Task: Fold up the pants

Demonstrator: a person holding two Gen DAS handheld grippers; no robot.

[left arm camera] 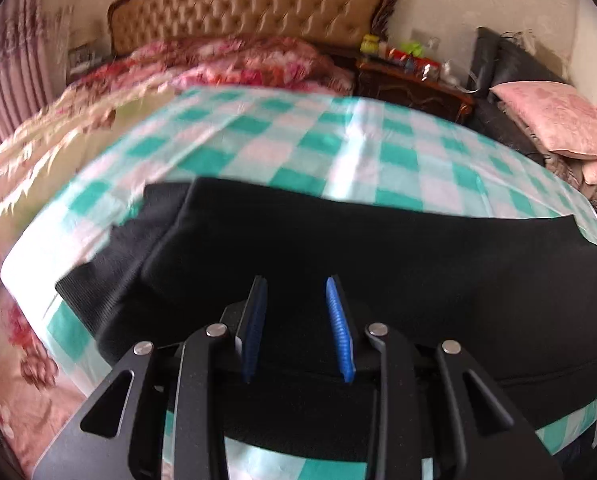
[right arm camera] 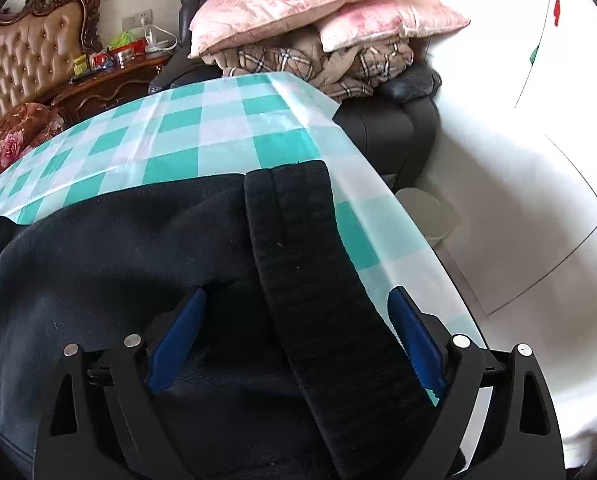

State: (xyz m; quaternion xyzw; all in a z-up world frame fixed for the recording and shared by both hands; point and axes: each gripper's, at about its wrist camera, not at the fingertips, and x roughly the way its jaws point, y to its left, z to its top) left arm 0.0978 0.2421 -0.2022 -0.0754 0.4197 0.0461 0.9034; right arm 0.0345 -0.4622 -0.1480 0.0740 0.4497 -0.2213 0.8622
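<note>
Black pants (left arm camera: 338, 248) lie flat across the teal-and-white checked sheet (left arm camera: 298, 136), with the ribbed cuffs (left arm camera: 94, 276) at the left. My left gripper (left arm camera: 296, 284) is open just above the pants' middle and holds nothing. In the right wrist view the pants (right arm camera: 118, 248) end in a thick ribbed waistband (right arm camera: 298, 240) near the sheet's right edge (right arm camera: 378, 216). My right gripper (right arm camera: 298, 292) is wide open with its blue fingers (right arm camera: 178, 332) on either side of the waistband, close over the cloth.
A tufted headboard (left arm camera: 250, 4) and floral quilts (left arm camera: 234, 60) lie at the far end. A cluttered wooden nightstand (left arm camera: 414, 84) and a dark armchair (right arm camera: 394, 136) piled with pink pillows (right arm camera: 318, 8) stand to the right. A white bin (right arm camera: 426, 212) stands on the floor by the bed.
</note>
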